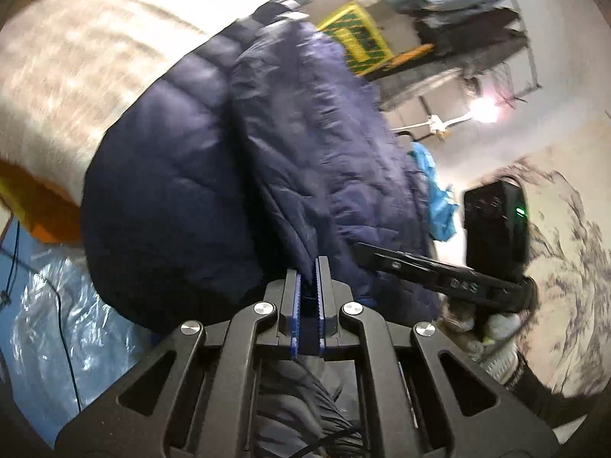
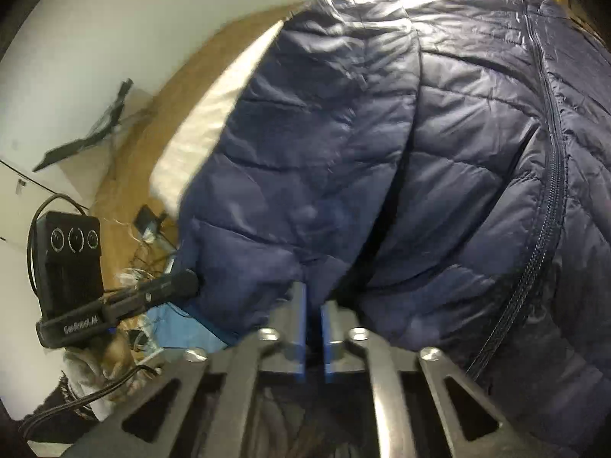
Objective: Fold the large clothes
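Observation:
A navy quilted puffer jacket [image 1: 236,152] lies partly on a cream bed cover and hangs off its edge. My left gripper [image 1: 308,267] is shut on a fold of the jacket's hem. In the right wrist view the jacket [image 2: 439,160] fills the frame, its zipper [image 2: 550,175] running down the right side. My right gripper [image 2: 313,297] is shut on the jacket's lower edge. The right gripper also shows in the left wrist view [image 1: 366,250], pinching the jacket beside mine. The left gripper shows in the right wrist view [image 2: 191,280] at the jacket's left edge.
A cream bed cover [image 1: 84,61] lies under the jacket, with an orange edge [image 1: 42,206] below it. Blue plastic sheeting [image 1: 57,313] covers the floor at left. A rack with clothes [image 1: 469,19] and a yellow-green crate [image 1: 362,38] stand behind. A wooden floor [image 2: 152,129] with cables lies left.

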`<state>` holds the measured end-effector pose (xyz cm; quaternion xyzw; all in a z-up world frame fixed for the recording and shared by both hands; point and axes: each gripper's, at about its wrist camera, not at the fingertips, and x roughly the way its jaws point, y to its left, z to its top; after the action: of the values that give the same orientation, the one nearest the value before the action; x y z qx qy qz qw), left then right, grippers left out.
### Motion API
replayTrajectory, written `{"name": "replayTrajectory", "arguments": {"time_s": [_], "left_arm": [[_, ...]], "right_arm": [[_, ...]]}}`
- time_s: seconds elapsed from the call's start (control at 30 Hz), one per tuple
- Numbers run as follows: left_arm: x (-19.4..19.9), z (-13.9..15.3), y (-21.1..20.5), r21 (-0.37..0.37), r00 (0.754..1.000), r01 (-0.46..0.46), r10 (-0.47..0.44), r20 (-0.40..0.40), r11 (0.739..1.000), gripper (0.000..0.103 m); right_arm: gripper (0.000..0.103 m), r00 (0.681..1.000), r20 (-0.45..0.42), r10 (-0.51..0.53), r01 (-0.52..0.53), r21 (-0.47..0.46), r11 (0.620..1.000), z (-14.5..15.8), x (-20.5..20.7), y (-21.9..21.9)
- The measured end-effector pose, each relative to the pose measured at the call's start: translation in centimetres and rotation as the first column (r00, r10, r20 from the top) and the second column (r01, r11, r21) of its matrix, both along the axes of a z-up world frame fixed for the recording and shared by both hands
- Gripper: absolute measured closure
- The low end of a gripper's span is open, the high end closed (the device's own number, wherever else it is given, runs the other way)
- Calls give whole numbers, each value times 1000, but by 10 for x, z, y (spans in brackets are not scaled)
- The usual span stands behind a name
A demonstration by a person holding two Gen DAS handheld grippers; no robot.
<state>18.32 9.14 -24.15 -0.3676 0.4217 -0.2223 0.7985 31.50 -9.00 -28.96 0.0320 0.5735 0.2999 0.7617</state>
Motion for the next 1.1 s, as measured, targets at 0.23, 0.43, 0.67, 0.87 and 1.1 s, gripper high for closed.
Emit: {"name": "replayTrajectory", "arguments": {"time_s": [0.23, 0.43, 0.67, 0.87, 1.1], "left_arm": [[-36, 49, 6, 57, 995, 6, -12, 99, 998, 99], [-40, 23, 31, 97, 999, -48, 48, 10, 994, 99], [-29, 12, 28, 194, 998, -70, 70, 8, 979, 99], [-17, 9, 35, 188, 997, -74, 74, 4, 979, 99], [-24, 17, 25, 196, 1000, -14, 11, 16, 981, 99]], "right_arm": [[102, 996, -60, -61, 73, 224, 972, 32, -22, -45], [102, 996, -91, 7, 9, 179, 984, -2, -35, -6], [103, 998, -68, -2, 10, 125, 992, -18, -8, 15], [103, 999, -12, 39, -38, 88, 995, -2, -8, 26], [103, 997, 73, 34, -28, -80, 996, 20, 0, 3]]}}
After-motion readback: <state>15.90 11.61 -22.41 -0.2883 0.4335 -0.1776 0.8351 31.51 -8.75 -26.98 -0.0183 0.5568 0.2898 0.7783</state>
